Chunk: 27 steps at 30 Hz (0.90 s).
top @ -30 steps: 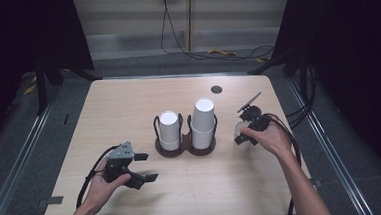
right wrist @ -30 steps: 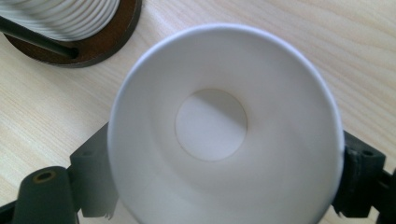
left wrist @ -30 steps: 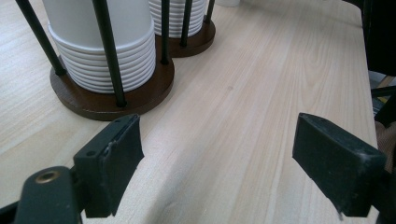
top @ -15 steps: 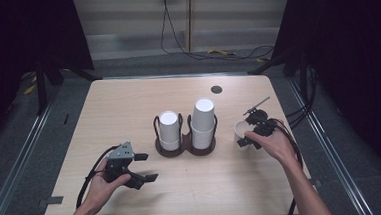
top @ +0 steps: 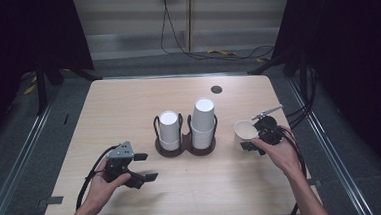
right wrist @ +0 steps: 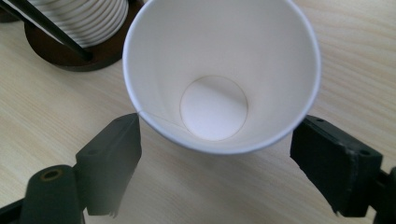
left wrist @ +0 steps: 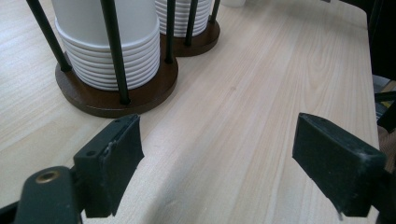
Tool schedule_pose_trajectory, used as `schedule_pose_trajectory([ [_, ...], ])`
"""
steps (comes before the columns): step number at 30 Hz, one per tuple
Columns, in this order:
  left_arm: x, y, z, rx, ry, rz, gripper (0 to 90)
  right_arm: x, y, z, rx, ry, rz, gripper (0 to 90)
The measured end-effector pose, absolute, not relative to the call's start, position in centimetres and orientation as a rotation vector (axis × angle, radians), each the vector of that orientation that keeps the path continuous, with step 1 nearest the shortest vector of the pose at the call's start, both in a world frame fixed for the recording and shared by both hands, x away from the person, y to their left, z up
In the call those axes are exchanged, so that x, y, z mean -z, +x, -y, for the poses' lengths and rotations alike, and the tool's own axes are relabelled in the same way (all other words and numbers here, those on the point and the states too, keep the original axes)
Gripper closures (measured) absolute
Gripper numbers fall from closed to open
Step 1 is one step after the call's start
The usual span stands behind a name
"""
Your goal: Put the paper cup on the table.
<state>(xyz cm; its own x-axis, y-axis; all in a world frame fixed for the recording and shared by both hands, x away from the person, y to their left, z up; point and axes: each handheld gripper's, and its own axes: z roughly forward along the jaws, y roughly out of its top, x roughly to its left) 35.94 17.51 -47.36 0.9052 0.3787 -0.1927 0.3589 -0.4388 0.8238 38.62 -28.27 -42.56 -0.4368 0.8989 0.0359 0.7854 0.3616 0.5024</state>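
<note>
A white paper cup [top: 245, 132] stands mouth up on the table, right of a dark wooden two-post cup holder [top: 186, 148]. The holder carries a short stack of cups [top: 170, 130] and a taller stack [top: 202, 118]. My right gripper [top: 257, 144] is open. In the right gripper view its jaws sit on either side of the cup [right wrist: 215, 70], with a small gap on each side. My left gripper [top: 146, 166] rests open near the front left of the table with nothing between its jaws. In the left gripper view it [left wrist: 217, 126] faces the holder's base [left wrist: 116, 95].
A small dark round disc [top: 216, 89] lies near the table's far edge. Cables trail from both grippers and across the floor behind the table. Bare wood [top: 208, 186] lies between the hands and in front of the holder.
My right hand has moved right and nearer with the cup, which now stands upright on the table between the parted jaws. The left gripper has not moved.
</note>
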Motion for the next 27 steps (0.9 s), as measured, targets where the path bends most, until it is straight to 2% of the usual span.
schedule_pose_trajectory([
  [5, 47.2, 35.9, -17.6, 0.009, 2.039, -0.534, 15.9, 42.9, 37.3, 28.5, -0.712, 1.511, -2.312, 17.6],
  [8, 46.7, 35.8, -17.7, -0.066, 2.055, -0.532, 16.1, 43.1, 36.4, 28.7, -0.776, 1.516, -2.265, 18.3],
  [14, 46.8, 35.4, -18.2, -0.063, 2.071, -0.524, 16.1, 43.7, 34.5, 28.1, -0.864, 1.511, -2.223, 19.5],
  [27, 47.3, 34.1, -18.1, -0.09, 2.064, -0.576, 16.5, 44.1, 31.2, 23.7, -1.067, 1.355, -2.194, 14.0],
])
